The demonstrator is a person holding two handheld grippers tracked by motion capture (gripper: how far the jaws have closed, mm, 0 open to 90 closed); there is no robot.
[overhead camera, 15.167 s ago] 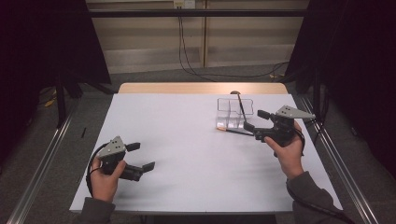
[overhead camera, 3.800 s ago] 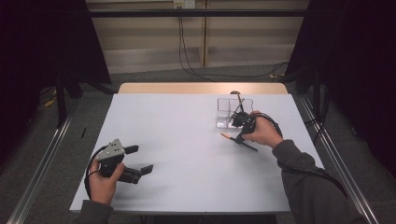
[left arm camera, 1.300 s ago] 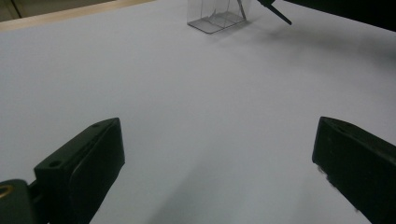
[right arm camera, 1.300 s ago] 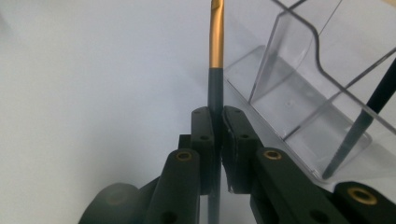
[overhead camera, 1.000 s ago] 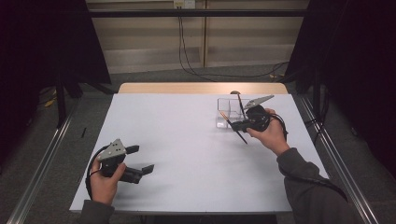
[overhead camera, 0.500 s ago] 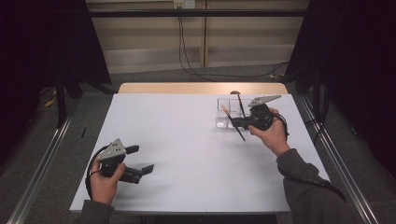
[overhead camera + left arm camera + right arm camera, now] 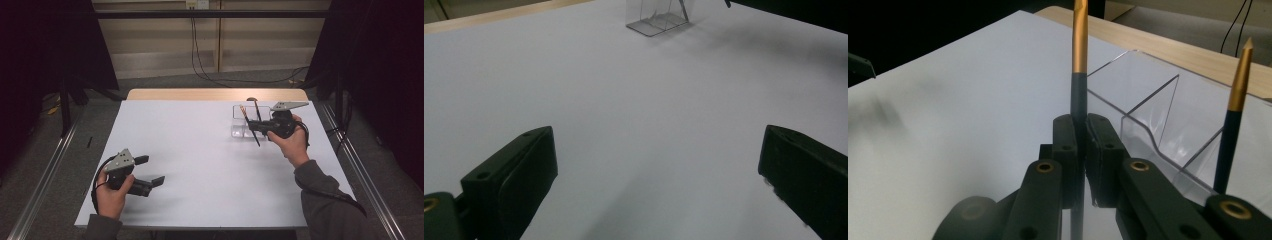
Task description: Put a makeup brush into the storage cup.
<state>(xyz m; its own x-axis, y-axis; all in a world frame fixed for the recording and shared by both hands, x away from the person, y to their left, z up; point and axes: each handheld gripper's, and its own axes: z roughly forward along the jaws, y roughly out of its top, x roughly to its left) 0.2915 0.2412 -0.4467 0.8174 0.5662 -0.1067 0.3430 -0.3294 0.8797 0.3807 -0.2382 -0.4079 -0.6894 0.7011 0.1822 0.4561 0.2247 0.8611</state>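
My right gripper (image 7: 261, 126) is shut on a black pencil with a gold end (image 7: 249, 125), held tilted just in front of a clear acrylic organiser (image 7: 239, 131) at the table's back right. In the right gripper view the jaws (image 7: 1079, 131) clamp the pencil (image 7: 1079, 55), whose gold end points up beside the organiser's divided compartments (image 7: 1148, 95). A second pencil of the same kind (image 7: 1234, 95) (image 7: 256, 109) stands in the organiser. My left gripper (image 7: 150, 171) rests open near the front left, with nothing between its jaws (image 7: 659, 145).
The white table top (image 7: 200, 150) stretches between the two grippers. A wooden strip (image 7: 215, 94) runs along its far edge. Metal rails (image 7: 45, 175) flank the table, and cables hang on the back wall. The left gripper view catches the organiser (image 7: 659, 20) far ahead.
The right gripper has shifted slightly back and to the right toward the organiser, raising the pencil. The left gripper has stayed in place.
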